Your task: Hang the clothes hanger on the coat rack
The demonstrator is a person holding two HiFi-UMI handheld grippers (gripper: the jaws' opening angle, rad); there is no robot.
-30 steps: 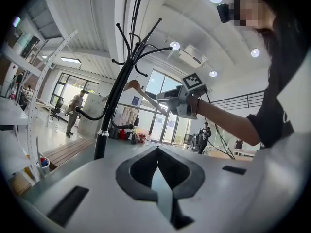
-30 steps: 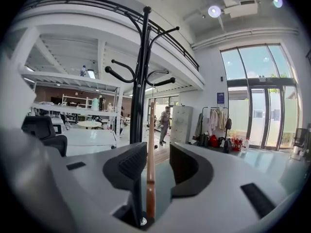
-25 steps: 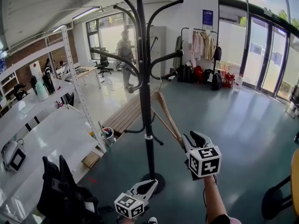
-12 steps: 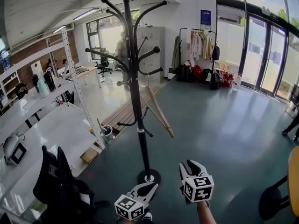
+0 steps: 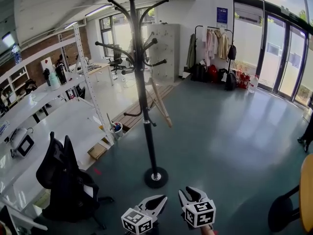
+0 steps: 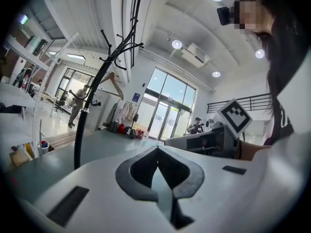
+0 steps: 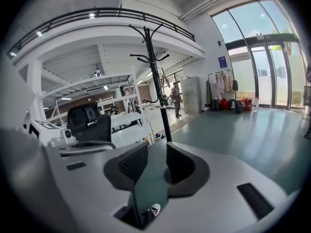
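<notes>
Halfway up the coat rack (image 5: pixel 145 121), on its right side, the clothes hanger (image 5: pixel 161 104) hangs from a curved peg. I judge it light, stiff and smooth, wooden by its look and free to swing, so best taken on a shoulder arm or the lower bar. Its hook end points up, and the nearer arm slants down and rightward in the head view. Low over the floor, well apart from the rack, my left tongs (image 5: pixel 163 199) sit closed on nothing and my right tongs (image 5: pixel 190 194) stand parted, empty.
</notes>
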